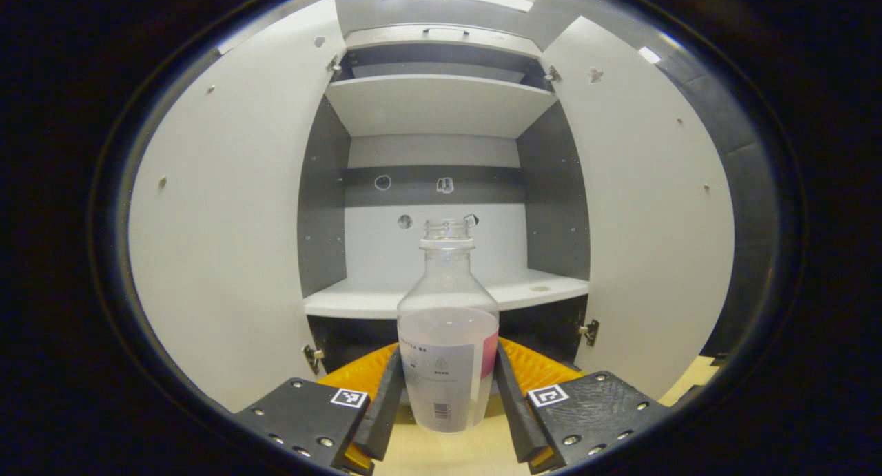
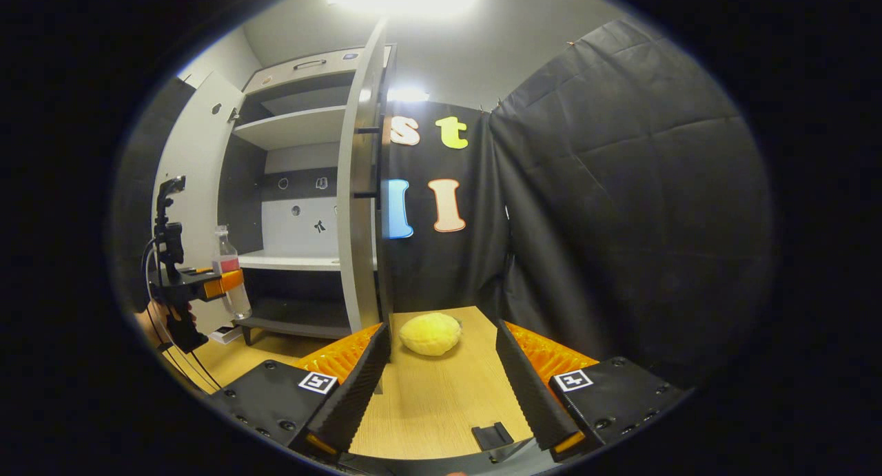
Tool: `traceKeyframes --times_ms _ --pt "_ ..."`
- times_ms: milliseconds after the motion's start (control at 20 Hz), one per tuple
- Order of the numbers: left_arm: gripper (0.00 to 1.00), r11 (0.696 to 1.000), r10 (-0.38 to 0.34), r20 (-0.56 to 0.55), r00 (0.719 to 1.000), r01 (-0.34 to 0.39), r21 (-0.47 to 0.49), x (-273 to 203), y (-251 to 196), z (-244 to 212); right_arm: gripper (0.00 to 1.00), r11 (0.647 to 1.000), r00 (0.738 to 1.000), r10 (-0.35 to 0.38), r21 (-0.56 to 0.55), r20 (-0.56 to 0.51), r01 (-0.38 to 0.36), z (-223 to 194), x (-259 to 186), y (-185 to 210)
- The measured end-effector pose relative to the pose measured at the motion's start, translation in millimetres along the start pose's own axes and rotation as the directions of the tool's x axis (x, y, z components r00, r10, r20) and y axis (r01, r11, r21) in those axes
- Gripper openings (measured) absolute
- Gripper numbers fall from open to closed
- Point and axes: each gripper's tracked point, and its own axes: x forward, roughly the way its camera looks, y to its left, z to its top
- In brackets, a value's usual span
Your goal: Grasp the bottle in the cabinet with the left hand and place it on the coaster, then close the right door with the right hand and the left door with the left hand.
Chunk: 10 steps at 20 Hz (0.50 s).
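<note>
We are gripping the bottle (image 1: pixel 448 338) with our left gripper (image 1: pixel 446 407), holding it upright in front of the open cabinet (image 1: pixel 441 187). Our right gripper (image 2: pixel 441 386) is hanging spread wide over the worktop (image 2: pixel 427 407), the yellow coaster (image 2: pixel 431 334) lying beyond.

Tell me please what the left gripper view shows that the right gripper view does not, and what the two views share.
Left gripper view alone: its own claw closed on the lower body of the clear bottle, a finger pressing each side, the bottle's open neck, and both inner faces of the cabinet doors spread wide.

Right gripper view alone: its own claw open and empty over the wooden table, a yellow round coaster on the table ahead, and the right door seen edge-on.

Shared: the open cabinet with its white shelf, the bottle, and the left claw holding it.
</note>
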Motion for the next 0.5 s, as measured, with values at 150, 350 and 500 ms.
traceKeyframes --times_ms 150,350,500 --pt "0.69 0.999 -0.002 -0.039 0.999 0.001 -0.041 -26.9 -3.9 -34.9 0.98 1.000 1.000 0.003 -0.001 0.006 -0.003 -1.1 -3.7 -4.2" --pt "0.69 0.999 0.004 -0.067 0.998 -0.007 -0.048 -57.2 -5.3 -76.1 0.98 1.000 1.000 0.018 0.003 -0.020 -0.018 -11.6 -9.7 -1.1" --pt "0.69 0.998 0.007 -0.082 0.997 -0.013 -0.068 -72.9 -1.4 -101.8 0.98 0.999 1.000 0.023 -0.024 -0.013 -0.024 -9.0 -16.2 2.4"
